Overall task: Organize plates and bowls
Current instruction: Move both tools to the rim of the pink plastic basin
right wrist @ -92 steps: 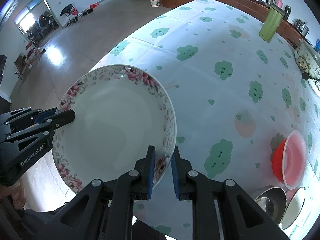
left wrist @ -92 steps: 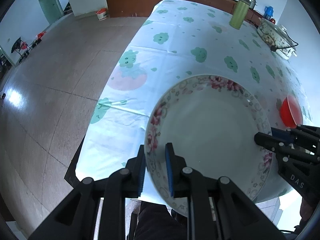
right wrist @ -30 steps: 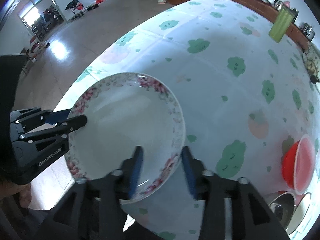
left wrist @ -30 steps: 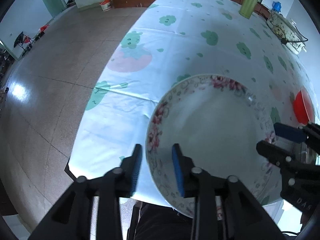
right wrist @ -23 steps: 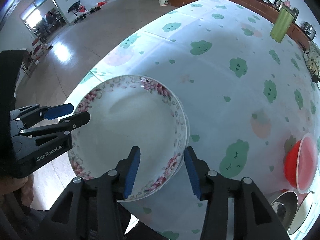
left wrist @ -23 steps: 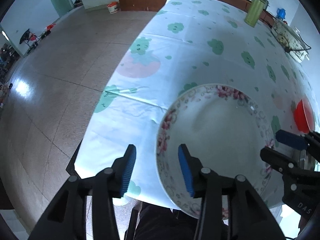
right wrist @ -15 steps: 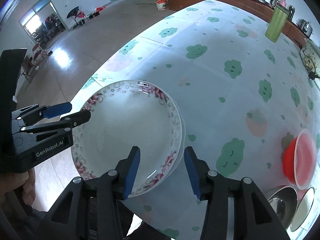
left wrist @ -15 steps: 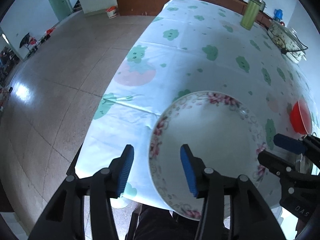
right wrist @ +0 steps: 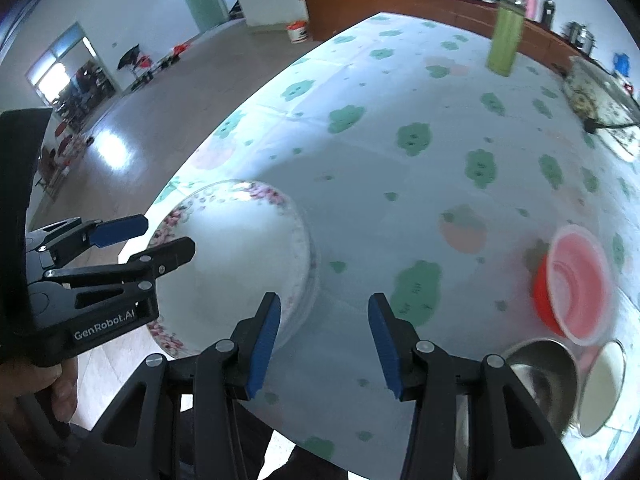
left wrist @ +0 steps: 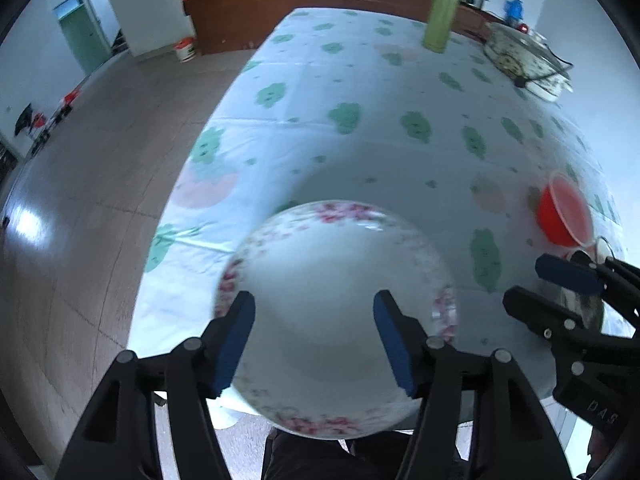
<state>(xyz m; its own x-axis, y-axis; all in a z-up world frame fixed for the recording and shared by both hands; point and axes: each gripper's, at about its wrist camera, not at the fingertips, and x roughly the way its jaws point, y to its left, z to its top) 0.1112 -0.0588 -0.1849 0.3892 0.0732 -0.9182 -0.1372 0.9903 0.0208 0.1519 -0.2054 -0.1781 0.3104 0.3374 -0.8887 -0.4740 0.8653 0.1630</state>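
A: White china, pink floral rim: the plate point(left wrist: 336, 280) is sitting at the near edge of the tabletop point(left wrist: 360, 92), slightly overhanging it. In the right wrist view it looks like it's resting on a second plate point(right wrist: 310, 276) under it, rim just showing. Blurry, so not certain.

B: Jaws?

A: Both released. The left gripper point(left wrist: 314, 338) is hovering with jaws spread wide and nothing between the pads; the plate is lying just ahead of and below them. The right gripper point(right wrist: 324, 344) is also gaping, holding nothing, plate off to its left side, apart from it.

B: Why there?

A: Judging by the task, plates are getting stacked at that near edge, bowls staying grouped elsewhere. The red bowl point(right wrist: 572, 284) is sitting toward the right edge, with a steel bowl point(right wrist: 536, 380) and a white bowl point(right wrist: 604, 388) just beside it at the near right corner.

B: Next?

A: Probably the bowls. Right gripper is pointing roughly that way.
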